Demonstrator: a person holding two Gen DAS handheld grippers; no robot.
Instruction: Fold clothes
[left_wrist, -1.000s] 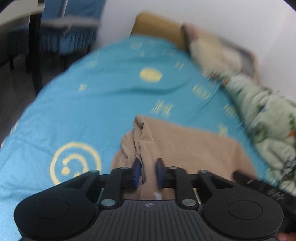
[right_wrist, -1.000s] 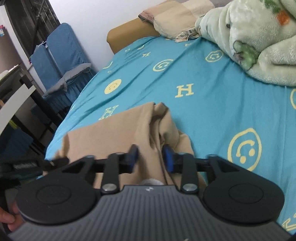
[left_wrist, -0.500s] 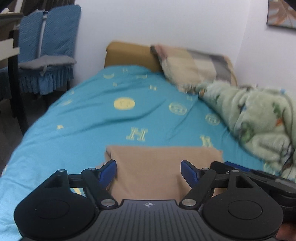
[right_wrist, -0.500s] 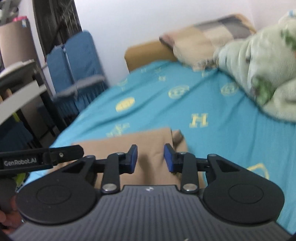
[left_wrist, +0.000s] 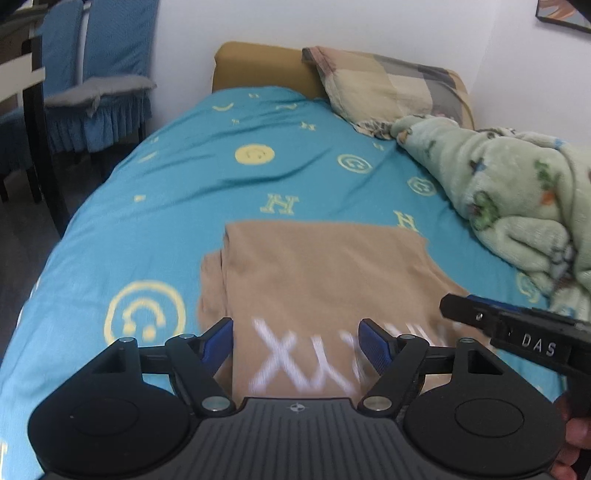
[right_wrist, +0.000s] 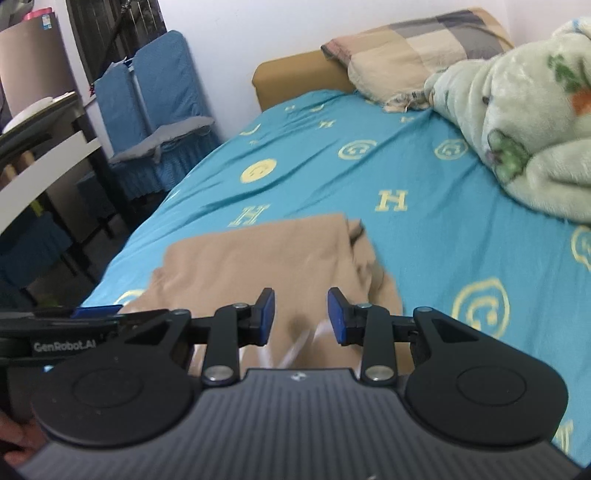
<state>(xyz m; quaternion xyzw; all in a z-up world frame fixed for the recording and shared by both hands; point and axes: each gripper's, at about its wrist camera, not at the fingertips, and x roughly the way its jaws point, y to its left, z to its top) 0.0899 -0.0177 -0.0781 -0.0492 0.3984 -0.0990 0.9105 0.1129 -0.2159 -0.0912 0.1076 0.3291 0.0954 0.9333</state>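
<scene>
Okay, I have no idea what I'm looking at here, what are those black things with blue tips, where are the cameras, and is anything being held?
These are two handheld grippers, one in each of a person's hands, each carrying a camera that looks along its fingers. One view shows the left gripper, the other the right gripper. Both hang over a folded tan garment with white lettering, lying on a bed with a teal smiley-print sheet. A green fleece blanket and a patchwork pillow lie at the far side. Both grippers' jaws stand apart and nothing is held.

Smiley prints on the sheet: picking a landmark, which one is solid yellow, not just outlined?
The filled yellow smiley mid-sheet, beyond the tan garment; the others are outlines only.
</scene>
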